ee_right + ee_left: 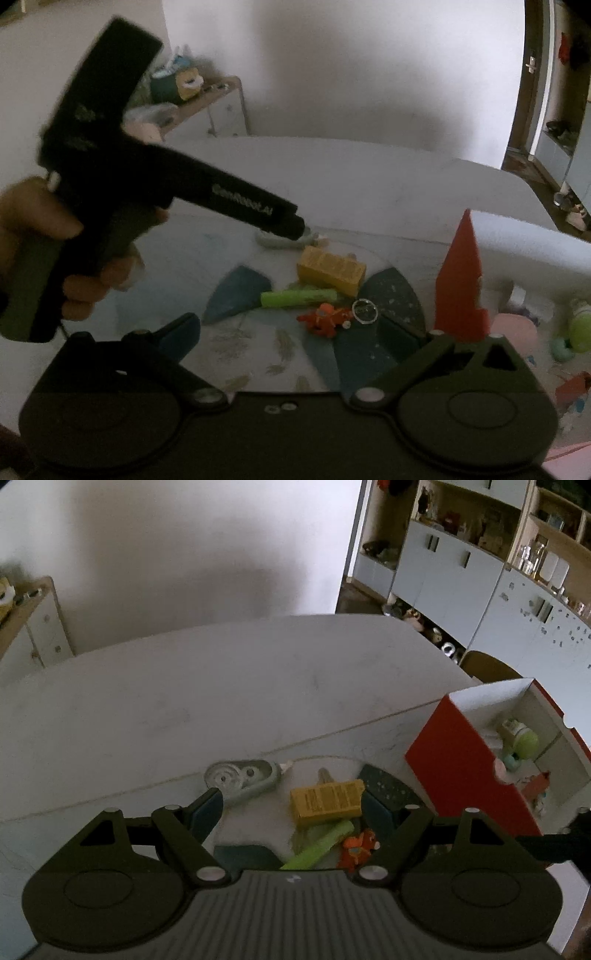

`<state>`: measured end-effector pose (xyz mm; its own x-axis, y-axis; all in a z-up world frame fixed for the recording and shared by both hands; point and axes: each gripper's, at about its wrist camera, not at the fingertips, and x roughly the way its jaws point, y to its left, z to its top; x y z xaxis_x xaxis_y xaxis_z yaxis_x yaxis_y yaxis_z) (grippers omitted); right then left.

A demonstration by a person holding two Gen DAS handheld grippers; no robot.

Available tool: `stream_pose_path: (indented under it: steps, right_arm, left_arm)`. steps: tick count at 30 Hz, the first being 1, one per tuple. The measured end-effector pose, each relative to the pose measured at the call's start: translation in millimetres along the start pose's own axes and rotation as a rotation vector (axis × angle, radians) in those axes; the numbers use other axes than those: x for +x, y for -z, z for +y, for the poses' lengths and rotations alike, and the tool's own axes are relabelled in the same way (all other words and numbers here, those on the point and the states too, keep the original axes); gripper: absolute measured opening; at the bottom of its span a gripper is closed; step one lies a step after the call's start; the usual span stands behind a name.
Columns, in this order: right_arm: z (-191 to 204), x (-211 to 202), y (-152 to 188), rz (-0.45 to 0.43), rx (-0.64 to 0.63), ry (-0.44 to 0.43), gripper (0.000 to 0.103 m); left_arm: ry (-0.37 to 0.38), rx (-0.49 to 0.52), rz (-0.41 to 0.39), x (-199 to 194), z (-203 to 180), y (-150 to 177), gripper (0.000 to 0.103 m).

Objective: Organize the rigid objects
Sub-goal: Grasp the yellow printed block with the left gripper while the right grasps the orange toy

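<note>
While your left gripper hangs with fingers spread and empty, the yellow box lies on the surface between them, at twelve o'clock. Through the right wrist, your right gripper gapes empty too; the box looks light and stiff, so pinch its long flat sides.

A: Both views are dim and greyish, with a soft shadow pooled across the wall.

B: Fisheye bending is strong; the table edge curves, and the shelves lean at the border.

A: In the right view the left gripper and the hand holding it are smeared by motion blur.

B: The box stays fairly sharp, colours muted.
</note>
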<state>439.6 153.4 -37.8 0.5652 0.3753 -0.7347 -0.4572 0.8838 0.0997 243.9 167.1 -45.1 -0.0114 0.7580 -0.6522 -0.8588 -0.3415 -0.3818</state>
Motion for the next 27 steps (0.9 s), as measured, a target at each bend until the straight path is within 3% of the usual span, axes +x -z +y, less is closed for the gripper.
stream_pose_path:
  steps: [12, 27]
  right_arm:
    - [-13.5, 65.7, 9.7, 0.071, -0.029, 0.061, 0.085]
    - [-21.9, 97.3, 14.0, 0.107, -0.026, 0.043, 0.073]
  left_arm:
    - [0.07, 0.031, 0.099, 56.1, -15.6, 2.4, 0.082]
    - [0.029, 0.03, 0.198, 109.8, -29.8, -6.2, 0.082]
